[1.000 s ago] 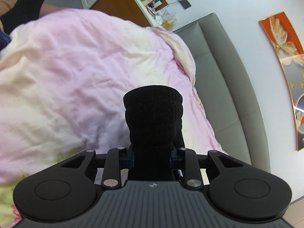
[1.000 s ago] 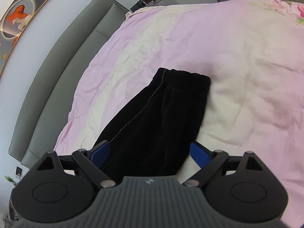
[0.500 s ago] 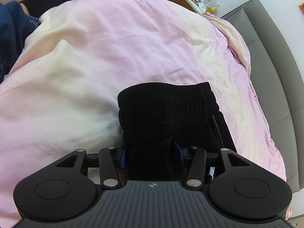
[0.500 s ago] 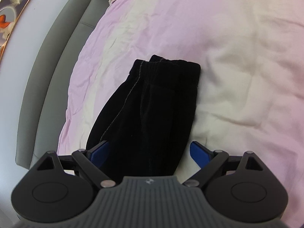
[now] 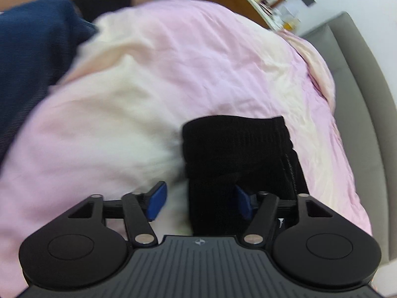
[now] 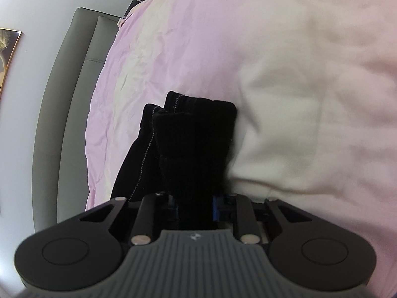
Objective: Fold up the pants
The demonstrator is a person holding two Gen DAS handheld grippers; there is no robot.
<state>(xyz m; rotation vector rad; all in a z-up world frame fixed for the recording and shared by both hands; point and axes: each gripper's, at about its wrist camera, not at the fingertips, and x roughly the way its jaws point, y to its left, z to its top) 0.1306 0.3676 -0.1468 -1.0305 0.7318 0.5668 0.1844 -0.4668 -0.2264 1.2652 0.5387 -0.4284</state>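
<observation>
Two grippers work the black pants (image 5: 238,154): our left gripper (image 5: 198,200) is opening off them while our right gripper (image 6: 196,204) is closing on the fold, which could spring apart if it slips.

Black ribbed gripper (image 5: 198,201) bodies, blue pads (image 5: 156,201), silver screws.

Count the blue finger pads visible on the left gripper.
2: one blue pad on the left over the bedsheet, the other on the right against the black pants.
</observation>
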